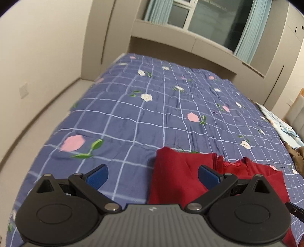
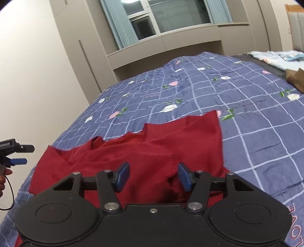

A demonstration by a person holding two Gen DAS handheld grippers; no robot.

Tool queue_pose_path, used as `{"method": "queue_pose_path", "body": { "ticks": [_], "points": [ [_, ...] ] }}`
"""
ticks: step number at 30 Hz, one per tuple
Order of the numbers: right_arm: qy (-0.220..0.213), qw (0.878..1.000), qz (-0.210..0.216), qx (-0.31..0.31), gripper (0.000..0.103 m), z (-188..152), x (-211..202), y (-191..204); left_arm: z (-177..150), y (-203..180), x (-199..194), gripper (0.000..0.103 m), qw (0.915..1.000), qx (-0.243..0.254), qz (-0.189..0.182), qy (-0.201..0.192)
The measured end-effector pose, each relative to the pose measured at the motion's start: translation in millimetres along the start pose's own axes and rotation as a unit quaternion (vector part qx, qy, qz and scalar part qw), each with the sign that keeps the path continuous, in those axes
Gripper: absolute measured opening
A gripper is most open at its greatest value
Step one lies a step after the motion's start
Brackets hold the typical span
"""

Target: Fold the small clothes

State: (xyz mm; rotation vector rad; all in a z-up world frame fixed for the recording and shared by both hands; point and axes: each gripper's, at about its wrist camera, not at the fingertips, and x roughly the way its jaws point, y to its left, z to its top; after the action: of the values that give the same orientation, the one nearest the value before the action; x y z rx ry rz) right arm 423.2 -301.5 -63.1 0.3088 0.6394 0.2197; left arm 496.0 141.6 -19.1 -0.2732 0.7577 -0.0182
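Looking from the left wrist, the left gripper (image 1: 153, 175) is spread wide and empty above the bed (image 1: 133, 117), red top (image 1: 176, 174) near its edge. Right wrist: right gripper (image 2: 153, 176) spread above that top, pinching nothing.

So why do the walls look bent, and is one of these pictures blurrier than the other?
Both views come through fisheye lenses, so straight wall and cupboard lines bow toward the dark corners. The left wrist view is smeared along its left side, where the bedspread pattern streaks. The right wrist view is sharper, though the red garment softens at its right edge, and a ceiling light glares off the window.
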Motion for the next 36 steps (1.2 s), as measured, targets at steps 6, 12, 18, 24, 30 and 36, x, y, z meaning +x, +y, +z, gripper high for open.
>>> {"method": "queue_pose_path", "body": {
  "ticks": [6,12,18,24,30,36],
  "points": [
    [0.036,0.999,0.000,0.004,0.058,4.6,18.5,-8.8,19.4,-3.3,31.5,0.102,0.9991,0.023,-0.020,0.029],
    [0.050,0.998,-0.007,-0.034,0.019,0.2,26.9,1.8,29.2,-10.2,49.0,0.102,0.9973,0.040,-0.019,0.058],
    [0.035,0.998,-0.001,-0.050,0.003,3.0,22.0,9.9,35.5,-16.1,65.4,0.072,0.9956,0.005,0.018,0.092],
    [-0.028,0.995,0.004,-0.093,0.003,33.6,3.3,29.1,33.7,-24.8,63.8,0.011,0.9959,-0.013,0.038,0.081],
    [-0.052,0.990,-0.045,-0.121,0.003,52.2,3.4,27.5,36.7,-32.9,52.6,0.020,0.9975,-0.033,0.057,0.024],
    [0.006,0.993,-0.086,-0.084,0.003,31.4,24.1,-6.5,29.8,-26.6,46.4,0.084,0.9986,-0.030,0.040,0.020]
  ]
}}
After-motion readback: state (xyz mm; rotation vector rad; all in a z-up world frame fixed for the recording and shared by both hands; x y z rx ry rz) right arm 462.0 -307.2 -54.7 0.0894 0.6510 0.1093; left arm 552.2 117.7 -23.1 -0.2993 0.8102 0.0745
